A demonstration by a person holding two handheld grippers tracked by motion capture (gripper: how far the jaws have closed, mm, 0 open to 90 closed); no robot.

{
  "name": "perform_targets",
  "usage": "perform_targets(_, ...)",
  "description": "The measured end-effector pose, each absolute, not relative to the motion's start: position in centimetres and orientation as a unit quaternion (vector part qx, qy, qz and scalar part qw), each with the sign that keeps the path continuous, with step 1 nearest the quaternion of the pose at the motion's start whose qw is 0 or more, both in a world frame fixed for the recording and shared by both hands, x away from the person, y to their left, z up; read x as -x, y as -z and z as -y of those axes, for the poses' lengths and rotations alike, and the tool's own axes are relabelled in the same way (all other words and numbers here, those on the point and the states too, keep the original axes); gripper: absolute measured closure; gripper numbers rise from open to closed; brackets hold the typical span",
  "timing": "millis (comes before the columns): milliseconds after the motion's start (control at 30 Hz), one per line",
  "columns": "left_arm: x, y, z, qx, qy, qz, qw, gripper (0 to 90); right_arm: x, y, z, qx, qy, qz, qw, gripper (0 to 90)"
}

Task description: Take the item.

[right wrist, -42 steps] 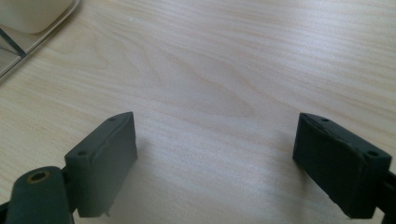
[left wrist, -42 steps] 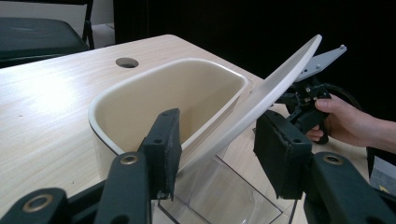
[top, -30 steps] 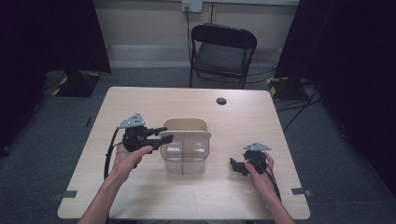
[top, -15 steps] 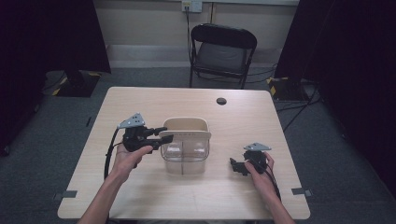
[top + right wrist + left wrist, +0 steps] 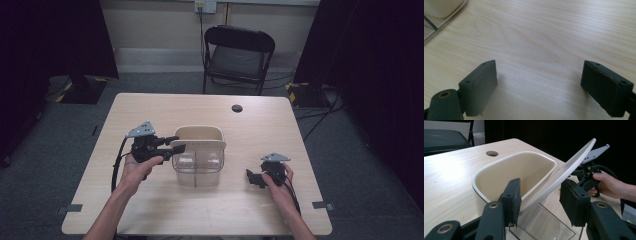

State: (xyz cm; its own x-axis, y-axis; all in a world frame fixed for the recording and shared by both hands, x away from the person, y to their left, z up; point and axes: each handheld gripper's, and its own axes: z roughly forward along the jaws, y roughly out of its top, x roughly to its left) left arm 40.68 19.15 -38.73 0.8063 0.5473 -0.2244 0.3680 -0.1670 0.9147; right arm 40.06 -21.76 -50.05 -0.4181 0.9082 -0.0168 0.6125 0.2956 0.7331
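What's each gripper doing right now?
Left gripper: closed on the rim of the cream bin.
Right gripper: open, holding nothing, over the table.

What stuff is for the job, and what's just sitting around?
For the job:
- lid, tilted up
- cream tub
- clear box under the tub
- left tool, shut on the lid

Just sitting around:
- chair behind the table
- hole in the tabletop
- right tool, open, holding nothing
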Motion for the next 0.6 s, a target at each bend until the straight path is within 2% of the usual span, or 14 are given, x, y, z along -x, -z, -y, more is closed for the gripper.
perform_targets(600,-40.68,38.73,-19.14,-0.760,-0.079,-0.301,0.571,51.6,-40.06,50.05,21.76,-0.491,-0.333,-0.774,0.222,12.9)
